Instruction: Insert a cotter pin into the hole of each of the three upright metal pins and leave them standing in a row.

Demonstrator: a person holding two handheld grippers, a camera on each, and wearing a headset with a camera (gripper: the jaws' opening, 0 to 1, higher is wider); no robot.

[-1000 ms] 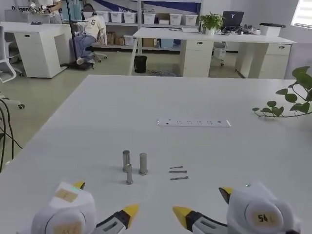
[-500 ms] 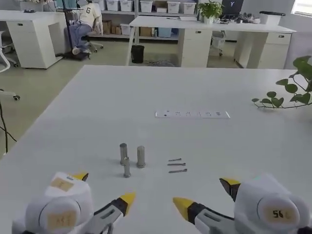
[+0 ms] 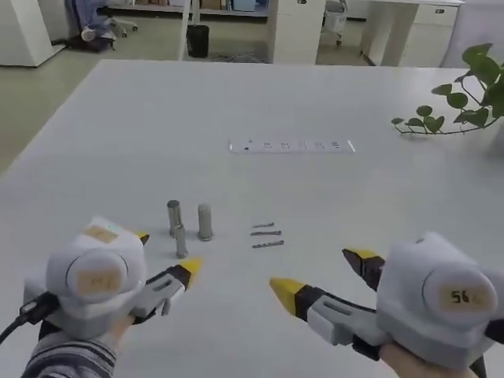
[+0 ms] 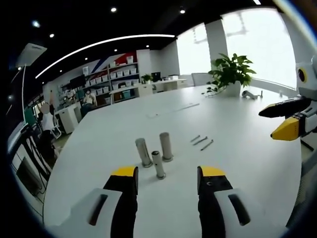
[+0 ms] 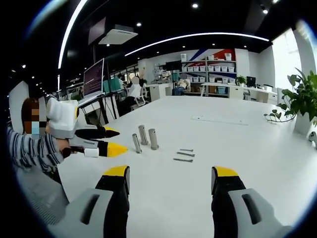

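Three upright metal pins [image 3: 189, 226] stand clustered on the white table [image 3: 315, 102], two behind and a shorter one in front; they also show as the pins [image 4: 154, 153] and the pins [image 5: 143, 139]. Three small cotter pins [image 3: 264, 234] lie flat just right of them, seen too as cotter pins [image 4: 201, 142] and cotter pins [image 5: 184, 154]. My left gripper [image 3: 165, 253] hovers open, low at the left, just short of the front pin. My right gripper [image 3: 324, 272] is open at the lower right, below the cotter pins. Both hold nothing.
A white power strip [image 3: 291, 146] lies across the table beyond the pins. A leafy plant [image 3: 461, 98] reaches in from the right edge. Desks, shelves and seated people fill the office behind; the floor drops off past the table's left edge.
The head camera has tilted down, so the whole scene slid up. Both grippers have risen further into the picture and sit closer to the pins. The pins and cotter pins have not moved.
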